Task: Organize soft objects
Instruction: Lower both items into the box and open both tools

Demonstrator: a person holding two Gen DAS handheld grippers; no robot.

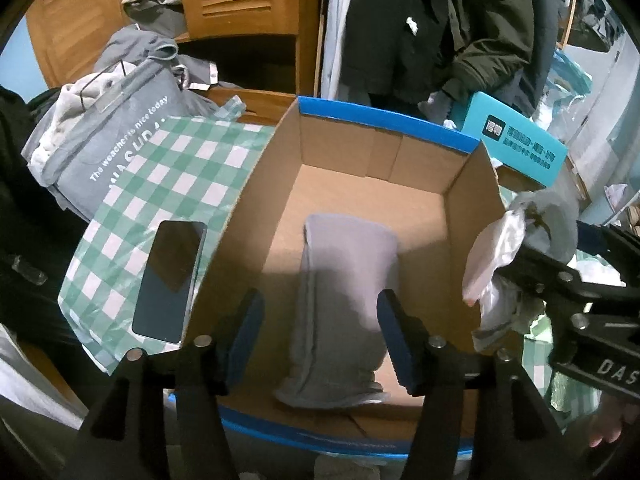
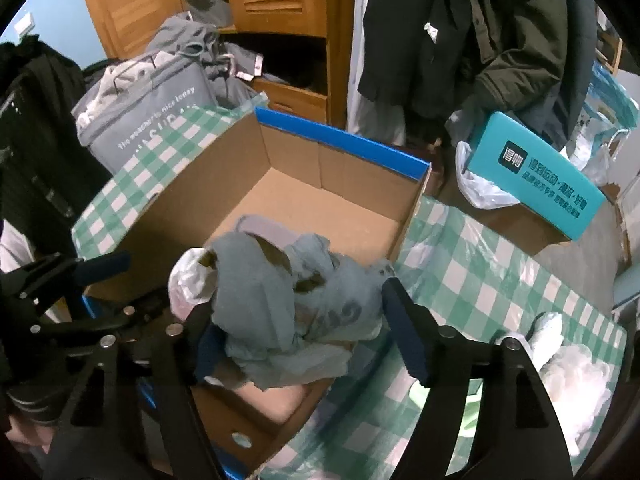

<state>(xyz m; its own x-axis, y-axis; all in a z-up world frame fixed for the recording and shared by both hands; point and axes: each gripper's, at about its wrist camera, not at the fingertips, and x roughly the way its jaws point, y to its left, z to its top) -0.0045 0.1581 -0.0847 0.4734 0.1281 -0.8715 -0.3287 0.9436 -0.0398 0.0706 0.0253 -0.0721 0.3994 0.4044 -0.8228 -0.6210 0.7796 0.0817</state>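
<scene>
Open cardboard box (image 1: 360,152) with blue rim, standing on green checked cloth (image 1: 180,168).
A folded grey cloth (image 1: 344,300) lies flat on the box floor, below and between the spread jaws of the left gripper (image 1: 320,340), untouched. The right gripper (image 2: 296,340) stands wide at the box's near right corner; a crumpled grey-blue garment (image 2: 260,304) with white plastic sits between its pads, loosely, with only the left pad touching.
</scene>
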